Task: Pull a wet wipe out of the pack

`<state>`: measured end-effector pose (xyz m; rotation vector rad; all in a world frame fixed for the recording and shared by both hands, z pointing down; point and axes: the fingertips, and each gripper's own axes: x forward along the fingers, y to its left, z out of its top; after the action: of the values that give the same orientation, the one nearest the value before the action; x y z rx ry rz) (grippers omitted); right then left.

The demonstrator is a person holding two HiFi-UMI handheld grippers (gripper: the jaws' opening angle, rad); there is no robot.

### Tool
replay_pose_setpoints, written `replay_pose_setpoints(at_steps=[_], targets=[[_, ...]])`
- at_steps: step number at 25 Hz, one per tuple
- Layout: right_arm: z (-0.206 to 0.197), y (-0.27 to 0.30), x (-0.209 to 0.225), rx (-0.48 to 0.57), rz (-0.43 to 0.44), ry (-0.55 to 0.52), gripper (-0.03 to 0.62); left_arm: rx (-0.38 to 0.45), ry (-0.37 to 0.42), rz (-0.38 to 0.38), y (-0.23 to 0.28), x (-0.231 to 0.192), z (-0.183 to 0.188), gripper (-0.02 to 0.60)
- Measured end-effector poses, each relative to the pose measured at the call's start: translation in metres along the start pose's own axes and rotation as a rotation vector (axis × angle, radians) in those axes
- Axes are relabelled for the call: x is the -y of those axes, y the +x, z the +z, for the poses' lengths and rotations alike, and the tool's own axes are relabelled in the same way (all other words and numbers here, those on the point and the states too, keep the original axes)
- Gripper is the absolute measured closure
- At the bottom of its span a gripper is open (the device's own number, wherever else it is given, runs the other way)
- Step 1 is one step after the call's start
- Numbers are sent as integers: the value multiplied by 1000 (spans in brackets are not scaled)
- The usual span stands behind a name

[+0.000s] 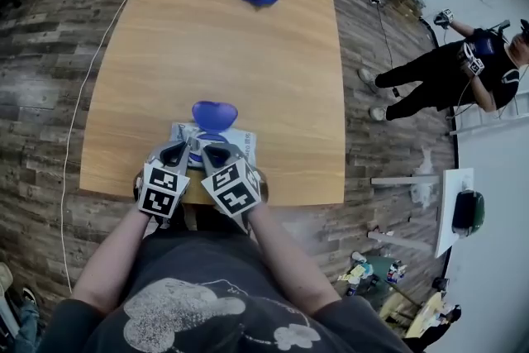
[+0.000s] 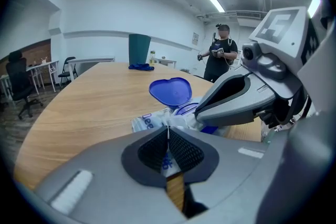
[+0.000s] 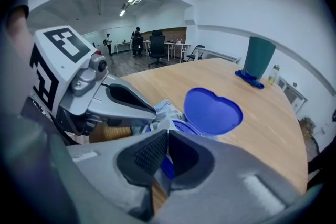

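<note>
- Pulling looks about to start: keep the wet wipe pack (image 1: 244, 140) pinned low on the bench (image 1: 215, 37), near its front edge, so it doesn't ride up with the sheet.
- left gripper (image 2: 168, 134): fingers pressed together on the near edge of the pack's film. Its job, as I judge it, is to anchor: hold firm, no lifting.
- blue heart-shaped lid (image 1: 214, 113): flipped open, standing on the far side of the opening. The pull path should go up and toward the person, clear of it.
- right gripper (image 3: 167, 136): fingers pressed together, apparently pinching the white tuft of wet wipe (image 3: 160, 124) at the opening. The grip looks shallow, so draw slowly and straight out of the slot, or the tuft may slip or tear.
- Pack vs fingers: it lies right under both sets of fingertips, with its near edge in the left fingers and its opening at the right fingertips. The two grippers sit side by side, nearly touching.
- Wipe vs fingers: the tuft is at the very tip of the right fingers, just beside the left ones. The rest of the sheet is inside the pack, not visible.
</note>
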<state>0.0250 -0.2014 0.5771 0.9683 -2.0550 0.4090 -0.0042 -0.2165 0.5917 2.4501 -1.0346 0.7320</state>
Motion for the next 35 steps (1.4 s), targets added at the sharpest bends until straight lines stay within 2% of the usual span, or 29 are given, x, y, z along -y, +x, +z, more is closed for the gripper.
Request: replay_pose_setpoints(at_steps=[10, 17, 21, 26, 31, 35], targets=[[14, -30, -3, 71, -94, 27, 595, 0, 36, -17, 0, 0, 0, 555], [21, -76, 21, 178, -192, 84, 597, 2, 74, -16, 2, 0, 2, 555], [17, -104, 39, 238, -237, 130, 597, 39, 45, -2, -1, -2, 6, 550], [0, -128, 44, 297, -230, 157, 597, 91, 27, 23, -16, 6, 15, 531], [-18, -153, 35, 342, -215, 152, 596, 85, 41, 41, -34, 21, 10, 463], [-41, -176, 21, 382, -216, 155, 596, 132, -43, 78, -67, 35, 4, 465]])
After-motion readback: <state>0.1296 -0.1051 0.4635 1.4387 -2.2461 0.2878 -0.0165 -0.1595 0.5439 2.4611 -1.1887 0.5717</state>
